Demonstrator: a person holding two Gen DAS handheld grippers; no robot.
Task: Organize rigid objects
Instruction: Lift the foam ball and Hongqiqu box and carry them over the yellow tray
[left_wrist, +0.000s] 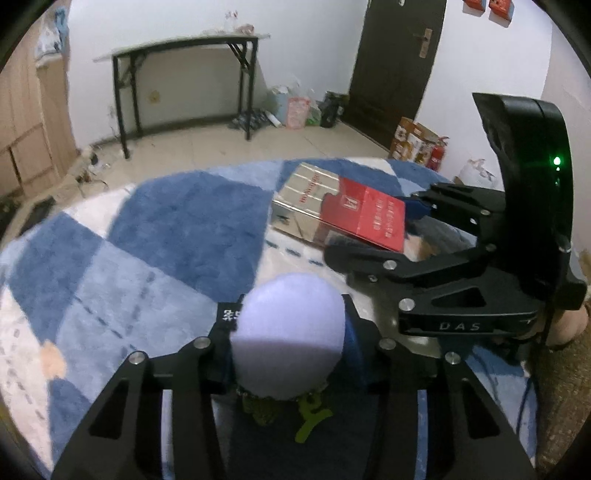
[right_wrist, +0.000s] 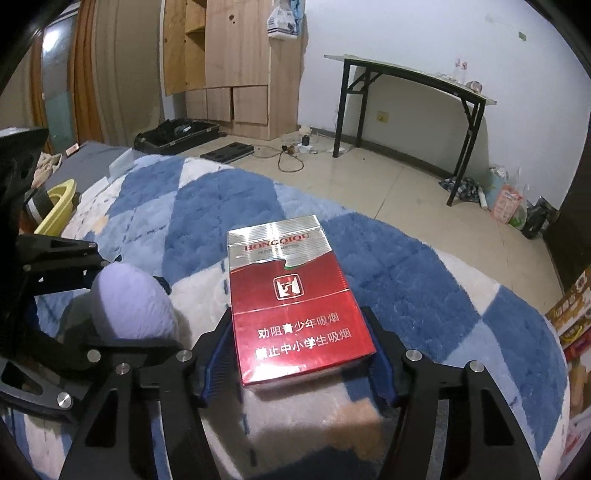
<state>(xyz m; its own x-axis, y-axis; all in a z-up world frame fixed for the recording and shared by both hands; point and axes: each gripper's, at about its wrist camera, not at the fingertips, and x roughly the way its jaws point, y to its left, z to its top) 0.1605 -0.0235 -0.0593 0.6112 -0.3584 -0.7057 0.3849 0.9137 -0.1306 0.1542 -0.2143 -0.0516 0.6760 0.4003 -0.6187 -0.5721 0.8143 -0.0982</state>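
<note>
Red-and-silver cardboard cigarette pack (right_wrist: 297, 302) — long axis pointing away, between right gripper (right_wrist: 303, 356) pads, apparently clamped; left gripper (left_wrist: 291, 332) grips lilac rounded object (left_wrist: 290, 332)

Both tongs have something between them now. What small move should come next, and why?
Probably lift the red and silver pack a little off the blue checked rug. The right tongs have their blue pads at its two sides, and it seems to lie on the rug. The left tongs already hold the lilac egg-shaped object.
</note>
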